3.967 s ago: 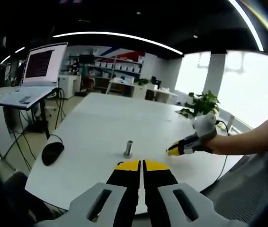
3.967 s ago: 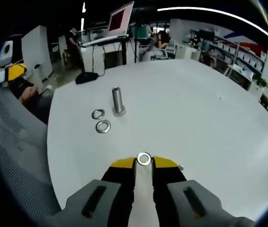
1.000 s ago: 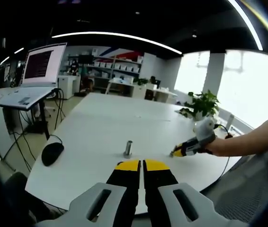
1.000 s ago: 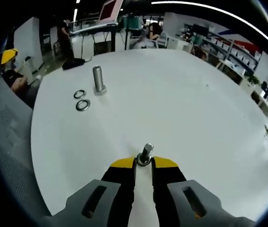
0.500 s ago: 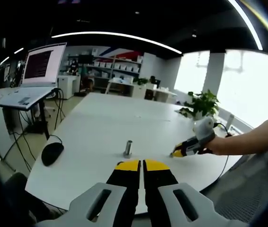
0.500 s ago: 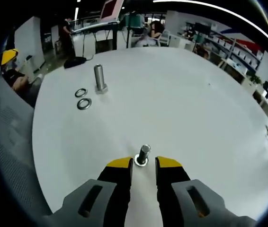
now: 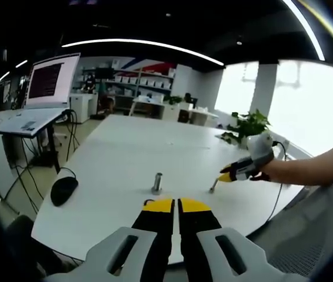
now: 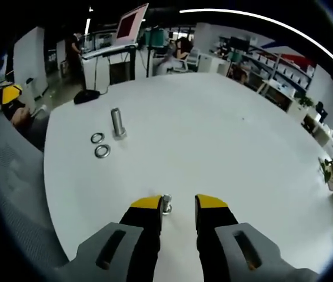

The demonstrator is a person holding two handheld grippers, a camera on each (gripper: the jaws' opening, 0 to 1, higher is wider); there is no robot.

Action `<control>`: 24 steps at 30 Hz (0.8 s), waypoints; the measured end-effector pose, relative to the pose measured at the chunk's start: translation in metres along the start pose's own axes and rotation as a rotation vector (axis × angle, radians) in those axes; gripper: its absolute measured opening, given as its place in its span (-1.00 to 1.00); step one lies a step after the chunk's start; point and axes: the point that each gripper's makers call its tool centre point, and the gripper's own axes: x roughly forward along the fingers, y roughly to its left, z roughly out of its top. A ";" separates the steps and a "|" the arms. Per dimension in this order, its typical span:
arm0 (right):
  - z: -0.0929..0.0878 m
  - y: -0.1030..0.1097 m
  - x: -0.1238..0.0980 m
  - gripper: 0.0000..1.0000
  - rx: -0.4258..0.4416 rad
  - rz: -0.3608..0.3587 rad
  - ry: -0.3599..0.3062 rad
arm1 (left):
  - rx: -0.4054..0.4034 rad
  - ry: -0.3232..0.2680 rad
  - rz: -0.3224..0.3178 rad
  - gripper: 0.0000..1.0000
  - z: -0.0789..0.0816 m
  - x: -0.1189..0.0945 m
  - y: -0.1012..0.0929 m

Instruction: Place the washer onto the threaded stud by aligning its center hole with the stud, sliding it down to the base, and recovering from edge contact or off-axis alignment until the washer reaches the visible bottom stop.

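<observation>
Right hand-held gripper (image 8: 175, 204) stood spread around the stud (image 8: 166, 204); best lifted straight, jaws clear of the washer.

A white table (image 8: 237, 147) carries two upright studs (image 8: 117, 123) (image 8: 166, 204), two loose washers (image 8: 102, 151) and a black mouse (image 7: 63, 190).

The left gripper (image 7: 177, 203) points forward with its yellow-tipped jaws closed together, level and centred. The right gripper (image 8: 176, 202) has its jaws spread apart; in the left gripper view it reaches in from the right, held by a hand (image 7: 265, 171) on an outstretched forearm (image 7: 307, 168).
</observation>
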 end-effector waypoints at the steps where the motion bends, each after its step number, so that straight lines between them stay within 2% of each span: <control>1: 0.002 0.001 -0.003 -0.53 0.001 -0.002 -0.006 | 0.001 0.002 0.000 -1.00 0.000 0.000 0.000; 11: 0.008 0.013 -0.032 -0.54 0.014 0.009 -0.043 | 0.010 0.015 -0.016 -0.98 -0.004 0.000 -0.007; 14: 0.016 0.025 -0.044 -0.54 0.073 0.071 -0.067 | 0.018 0.027 -0.019 -0.96 -0.006 -0.001 -0.009; 16: 0.021 0.030 -0.053 -0.54 0.031 0.075 -0.077 | 0.021 0.030 -0.024 -0.96 -0.007 -0.001 -0.011; 20: 0.026 0.038 -0.067 -0.54 0.079 0.088 -0.100 | 0.021 0.027 -0.030 -0.96 -0.009 -0.003 -0.010; 24: 0.023 0.049 -0.078 -0.54 0.091 0.091 -0.093 | 0.028 0.020 -0.035 -0.96 -0.006 -0.001 -0.011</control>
